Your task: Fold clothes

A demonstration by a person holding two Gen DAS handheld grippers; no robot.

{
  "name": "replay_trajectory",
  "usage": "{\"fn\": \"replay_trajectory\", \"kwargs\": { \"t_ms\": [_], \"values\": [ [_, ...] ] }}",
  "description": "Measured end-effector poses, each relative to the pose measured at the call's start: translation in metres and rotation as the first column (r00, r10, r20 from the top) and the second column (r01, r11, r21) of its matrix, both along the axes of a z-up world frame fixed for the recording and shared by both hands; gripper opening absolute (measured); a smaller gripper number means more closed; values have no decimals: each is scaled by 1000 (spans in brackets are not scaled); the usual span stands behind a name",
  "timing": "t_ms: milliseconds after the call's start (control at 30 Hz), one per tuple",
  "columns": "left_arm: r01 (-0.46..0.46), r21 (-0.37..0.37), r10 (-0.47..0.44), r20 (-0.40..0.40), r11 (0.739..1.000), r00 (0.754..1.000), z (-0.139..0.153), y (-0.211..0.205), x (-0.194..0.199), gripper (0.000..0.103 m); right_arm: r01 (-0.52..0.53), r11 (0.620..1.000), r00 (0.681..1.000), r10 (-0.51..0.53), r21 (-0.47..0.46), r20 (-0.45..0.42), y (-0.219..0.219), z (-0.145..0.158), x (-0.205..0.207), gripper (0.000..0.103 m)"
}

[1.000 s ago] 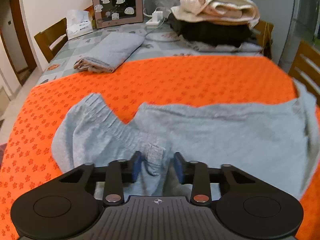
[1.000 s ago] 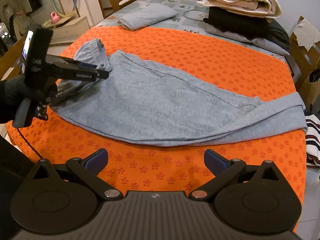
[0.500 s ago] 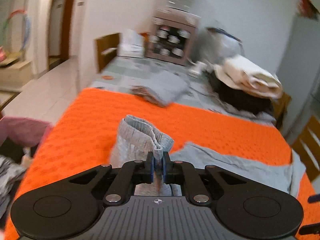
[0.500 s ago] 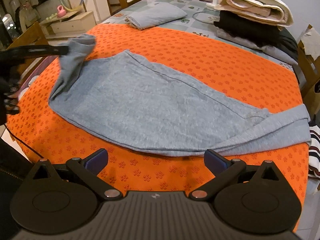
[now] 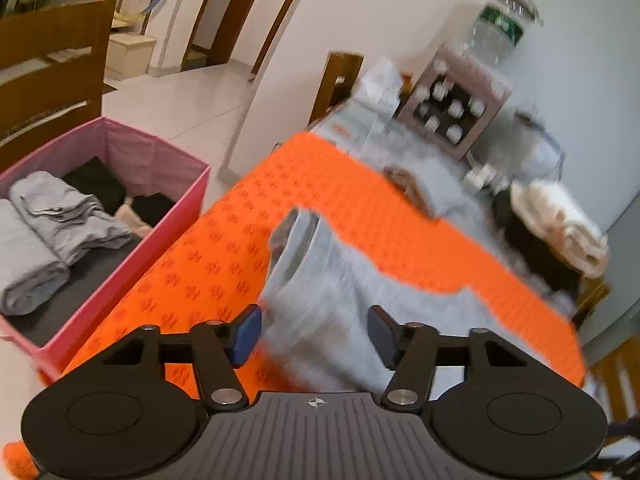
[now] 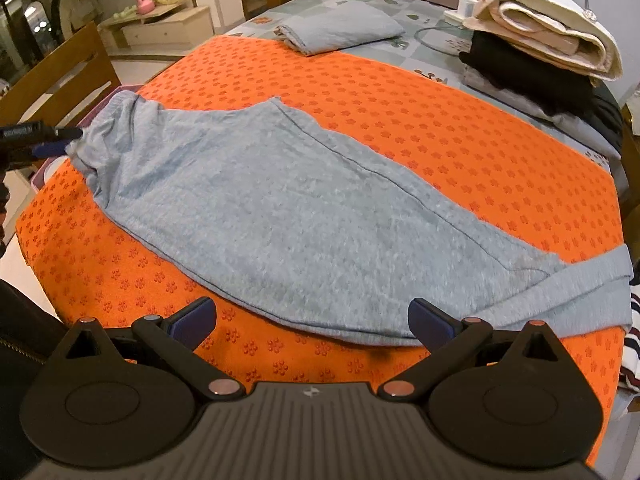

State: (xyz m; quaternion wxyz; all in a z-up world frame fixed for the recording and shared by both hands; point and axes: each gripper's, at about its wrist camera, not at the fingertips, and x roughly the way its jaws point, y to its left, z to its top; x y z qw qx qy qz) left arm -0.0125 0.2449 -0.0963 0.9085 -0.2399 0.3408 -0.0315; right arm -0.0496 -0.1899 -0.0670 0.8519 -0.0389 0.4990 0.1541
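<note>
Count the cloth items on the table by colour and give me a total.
Grey: 2, the spread grey sweatpants and the folded grey garment
Cream: 1, the folded cream blanket
Black: 1, the black folded pile under the blanket
Orange: 1, the orange flower-print mat
Total: 5

Surface and load
Orange floral cloth [image 6: 440,128] covers the near surface [image 6: 432,50]; grey trousers [image 6: 300,216] lie flat on it. Far: folded grey garment [image 6: 340,32], stacked linens [image 6: 548,40] far right.
</note>
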Motion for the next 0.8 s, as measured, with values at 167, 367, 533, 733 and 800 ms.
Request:
{"fn": "replay_trajectory", "kwargs": {
  "t_ms": [167, 367, 533, 733, 800],
  "values": [
    [-36, -59, 35, -16, 998, 999, -11, 13, 24, 73, -7, 1000, 1000, 7, -7, 1, 3, 2, 3, 103],
    [-23, -84, 17, -72, 996, 997, -31, 16, 48, 73, 23, 1000, 1000, -23, 0, -5, -2, 0, 1, 103],
    [25, -51, -31, -115, 998, 993, -34, 1, 37, 66, 45, 999, 999, -45, -10, 1, -4, 1, -3, 103],
    [-51, -21, 47, -138, 998, 989, -36, -2, 6, 66, 95, 995, 995, -95, 4, 5, -12, 0, -9, 103],
    [-72, -12, 69, -149, 997, 986, -34, -5, 6, 66, 98, 995, 995, -98, 6, 4, -12, -1, -9, 103]
  ]
}}
